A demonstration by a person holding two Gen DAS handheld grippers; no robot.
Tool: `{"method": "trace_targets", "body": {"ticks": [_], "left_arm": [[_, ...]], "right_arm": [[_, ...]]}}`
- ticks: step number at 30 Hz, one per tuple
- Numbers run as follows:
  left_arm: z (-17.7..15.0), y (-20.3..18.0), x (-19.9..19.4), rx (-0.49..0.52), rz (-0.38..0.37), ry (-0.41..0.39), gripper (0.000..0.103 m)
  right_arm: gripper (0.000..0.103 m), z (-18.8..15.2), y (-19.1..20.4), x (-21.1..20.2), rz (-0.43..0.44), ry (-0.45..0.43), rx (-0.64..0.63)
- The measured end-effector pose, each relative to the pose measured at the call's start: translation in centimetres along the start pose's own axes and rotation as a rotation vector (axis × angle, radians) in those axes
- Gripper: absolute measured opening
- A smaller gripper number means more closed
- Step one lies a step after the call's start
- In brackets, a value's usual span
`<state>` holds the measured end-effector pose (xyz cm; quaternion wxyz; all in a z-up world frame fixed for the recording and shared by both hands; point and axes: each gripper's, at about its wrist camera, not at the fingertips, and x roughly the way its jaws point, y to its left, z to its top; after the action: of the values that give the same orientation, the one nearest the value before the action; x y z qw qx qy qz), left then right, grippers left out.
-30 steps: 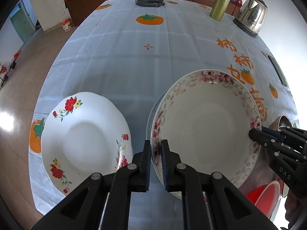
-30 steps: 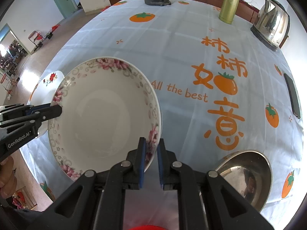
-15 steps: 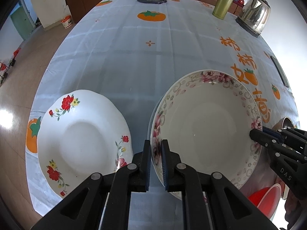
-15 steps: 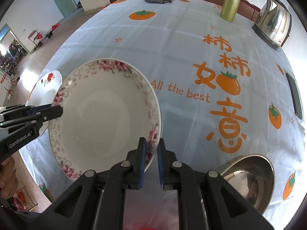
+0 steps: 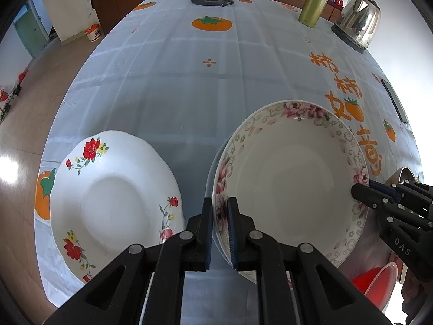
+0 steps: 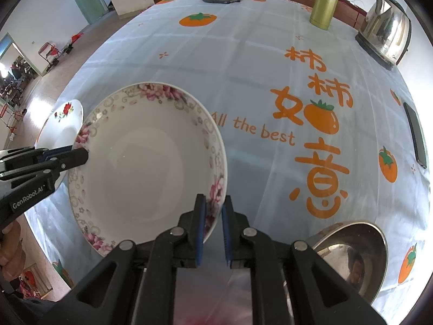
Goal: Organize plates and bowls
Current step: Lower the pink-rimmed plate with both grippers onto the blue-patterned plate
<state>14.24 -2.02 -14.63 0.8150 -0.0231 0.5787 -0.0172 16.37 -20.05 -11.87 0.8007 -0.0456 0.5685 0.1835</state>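
Pink-flowered bowl [image 5: 292, 178] pinched at opposite rims by left gripper [image 5: 219, 233] and right gripper [image 6: 213, 230] jaws.

Both grippers are black plastic with blue pads on the inner faces and round silver screws. The left gripper [image 5: 219, 233] shows white "GenRobot.AI" lettering at the left edge of the right wrist view. The right gripper [image 6: 213, 230] shows "DAS" at the lower right of the left wrist view.

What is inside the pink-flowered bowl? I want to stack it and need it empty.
The pink-flowered bowl looks empty: plain white inside, nothing in it. The left gripper and the right gripper each clamp its rim, hiding small rim patches. What lies beneath it is covered.
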Motion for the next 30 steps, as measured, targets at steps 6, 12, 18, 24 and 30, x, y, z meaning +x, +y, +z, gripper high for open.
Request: {"method": "trace_targets", "body": {"ticks": [6,12,18,24,30], "left_arm": [[0.04,-0.01,0.01,-0.001,0.002,-0.002,0.011],[0.25,-0.12,0.11,0.002,0.007,-0.006,0.011],[0.37,-0.20,0.22,0.006,0.012,-0.013,0.011],[0.50,-0.34,0.30,0.013,0.019,-0.020,0.011],[0.49,-0.53,0.31,0.023,0.032,-0.031,0.011]], "right_arm": [[0.012,0.01,-0.01,0.06,0.001,0.000,0.001],[0.012,0.07,-0.06,0.17,-0.002,0.001,-0.002],[0.012,0.07,-0.05,0.37,-0.002,0.004,-0.003],[0.013,0.03,0.01,0.42,-0.002,0.007,-0.003],[0.013,0.02,0.01,0.46,-0.003,0.007,-0.003]]}}
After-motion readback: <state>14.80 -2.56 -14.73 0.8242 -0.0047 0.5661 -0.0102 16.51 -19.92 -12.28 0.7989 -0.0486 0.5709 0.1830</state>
